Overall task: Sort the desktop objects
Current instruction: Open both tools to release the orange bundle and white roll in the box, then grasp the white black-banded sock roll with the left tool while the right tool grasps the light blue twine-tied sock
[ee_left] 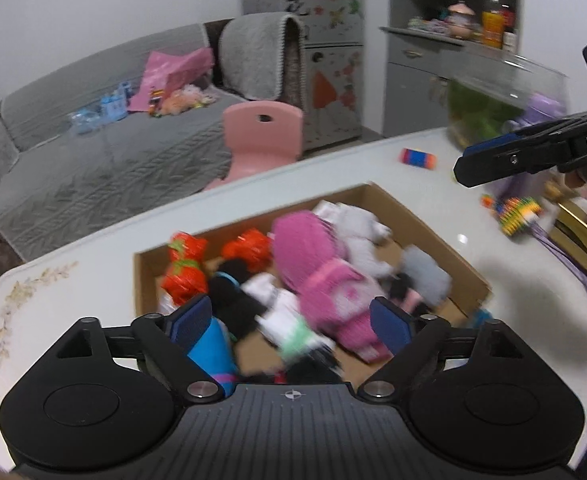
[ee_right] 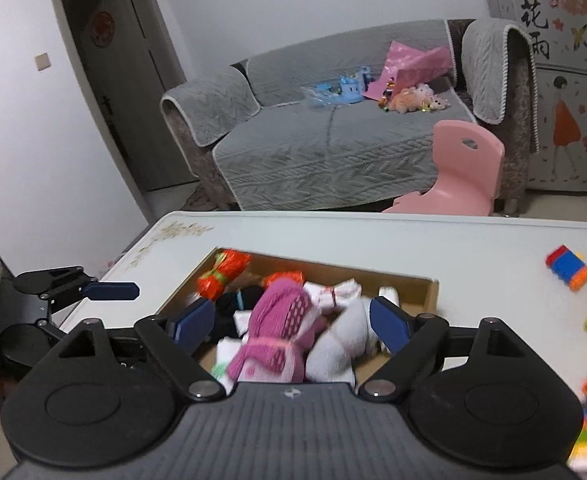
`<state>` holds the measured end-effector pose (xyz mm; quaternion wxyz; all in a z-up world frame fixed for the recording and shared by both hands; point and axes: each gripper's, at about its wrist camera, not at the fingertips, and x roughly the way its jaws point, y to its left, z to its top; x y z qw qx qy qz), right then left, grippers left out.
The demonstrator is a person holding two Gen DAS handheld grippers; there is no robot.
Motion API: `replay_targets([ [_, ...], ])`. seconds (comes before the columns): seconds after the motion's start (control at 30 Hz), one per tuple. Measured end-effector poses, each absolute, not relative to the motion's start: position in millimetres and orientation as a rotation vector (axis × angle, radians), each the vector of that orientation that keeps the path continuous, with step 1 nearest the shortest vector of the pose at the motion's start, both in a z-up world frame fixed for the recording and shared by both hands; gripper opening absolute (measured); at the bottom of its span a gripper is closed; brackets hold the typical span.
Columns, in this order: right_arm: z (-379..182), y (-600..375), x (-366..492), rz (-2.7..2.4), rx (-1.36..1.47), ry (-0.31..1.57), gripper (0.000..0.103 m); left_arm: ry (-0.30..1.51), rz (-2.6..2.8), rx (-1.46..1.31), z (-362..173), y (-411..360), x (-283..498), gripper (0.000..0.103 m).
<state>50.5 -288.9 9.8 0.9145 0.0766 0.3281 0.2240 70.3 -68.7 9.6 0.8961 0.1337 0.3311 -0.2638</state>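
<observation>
From the left wrist we look down on a cardboard box (ee_left: 425,216) lying on the white worktop (ee_left: 93,248), its long axis running from lower left to upper right; inside it lie a pink knitted bundle (ee_left: 317,264) stretched from the far side toward us, white rolled socks (ee_left: 357,232), a grey roll (ee_left: 425,272), a black roll (ee_left: 233,292), a blue roll (ee_left: 213,348) and three orange wrapped packets (ee_left: 185,280) along the left wall; our left tongs (ee_left: 293,320) stand wide open above the box with nothing gripped between the blue pads; the right tongs (ee_left: 493,160) reach in from the right edge, side on, with the letters "DAS" readable on the arm; beyond the box a block of red, blue and orange bricks (ee_left: 417,157) lies alone on the worktop, and a heap of coloured bricks (ee_left: 517,212) sits nearer the right edge; the fridge (ee_left: 333,60) behind carries large black Chinese characters, blurred here; from the right wrist the same box (ee_right: 425,296) shows its far right corner, the pink bundle (ee_right: 281,320) pointing toward us beside a white-grey roll (ee_right: 341,340); the right tongs (ee_right: 289,324) gape wide over them, holding nothing; the left tongs (ee_right: 109,291) hover at the left, seen side on; the brick block (ee_right: 567,268) lies well to the right of the box; on the fridge (ee_right: 561,92) we read "桃花雨".
</observation>
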Motion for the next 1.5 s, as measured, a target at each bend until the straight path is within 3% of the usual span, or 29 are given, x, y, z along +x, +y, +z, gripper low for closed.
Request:
replay_targets([
  [0.3, -29, -304, -25, 0.486, 0.118, 0.651, 0.088, 0.731, -0.642, 0.184, -35, -87, 7, 0.095],
  [0.57, -68, -298, -57, 0.513, 0.082, 0.658, 0.092, 0.817, -0.608, 0.037, -68, -101, 12, 0.095],
  [0.93, -86, -297, -57, 0.492, 0.043, 0.654, 0.095, 0.918, -0.469, -0.133, -94, -113, 44, 0.096],
  [1.5, -117, -282, -33, 0.370, 0.088, 0.698, 0.096, 0.909, -0.363, -0.075, -99, -127, 50, 0.099],
])
